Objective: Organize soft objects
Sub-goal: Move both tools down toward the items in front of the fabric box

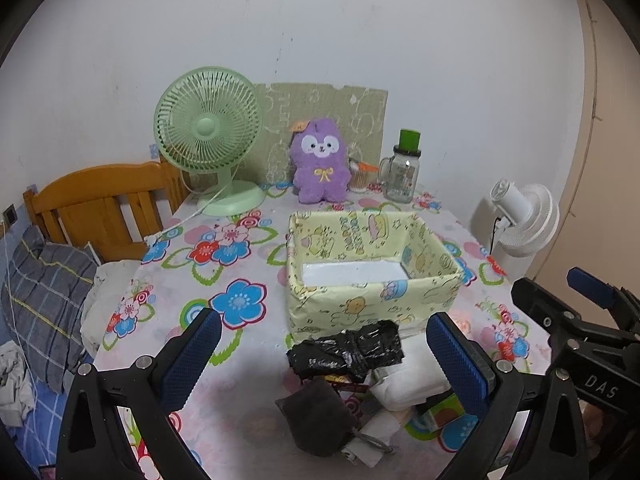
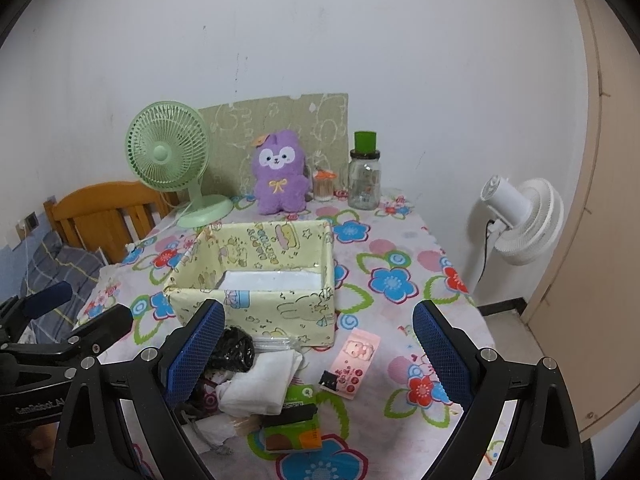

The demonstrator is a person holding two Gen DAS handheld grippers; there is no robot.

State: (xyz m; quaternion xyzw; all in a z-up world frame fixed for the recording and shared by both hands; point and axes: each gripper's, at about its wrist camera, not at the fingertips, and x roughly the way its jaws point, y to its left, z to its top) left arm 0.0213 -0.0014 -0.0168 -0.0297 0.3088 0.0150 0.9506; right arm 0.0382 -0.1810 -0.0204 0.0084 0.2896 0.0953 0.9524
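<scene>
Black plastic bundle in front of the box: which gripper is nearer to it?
Left. The left gripper straddles the black plastic bundle, fingers open around it. The right gripper sits to the right; the bundle lies beside its left finger.

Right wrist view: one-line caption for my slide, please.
Open right gripper hovers over a pile with a white cloth and black bag roll, before the empty yellow box.

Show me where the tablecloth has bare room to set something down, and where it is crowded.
Free: the stretch left of the yellow box, running back to the green fan; and the right side between the box and the table's right edge, beyond the pink card. The box is empty too. Crowded: the near edge before the box, with the black bag, white cloth and packets.
</scene>
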